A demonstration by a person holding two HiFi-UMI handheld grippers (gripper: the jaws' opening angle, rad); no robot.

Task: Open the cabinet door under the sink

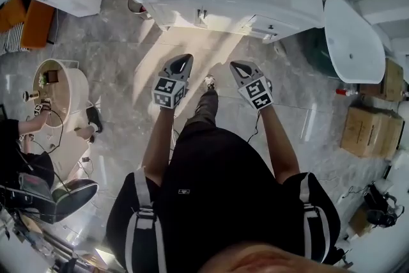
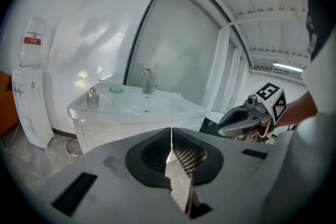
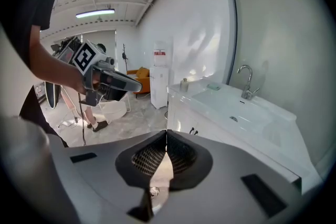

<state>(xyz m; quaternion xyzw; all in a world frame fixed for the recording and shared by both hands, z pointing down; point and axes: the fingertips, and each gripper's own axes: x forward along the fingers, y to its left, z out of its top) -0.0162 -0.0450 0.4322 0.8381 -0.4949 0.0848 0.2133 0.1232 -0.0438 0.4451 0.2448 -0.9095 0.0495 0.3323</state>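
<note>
Facing the cabinet door [image 3: 181,115]: left tongs [image 1: 184,59], right tongs [image 1: 238,66] (both closed, empty).

Bare floor [image 1: 192,49] clear up to the sink cabinet [image 1: 223,21], white tub [image 1: 351,35] close on its right

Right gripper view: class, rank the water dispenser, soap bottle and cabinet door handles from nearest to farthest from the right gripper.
1. Cabinet door handles, just ahead of the right gripper.
2. Soap bottle, on the sink counter's far corner.
3. Water dispenser, farther back, left of the bottle.
</note>
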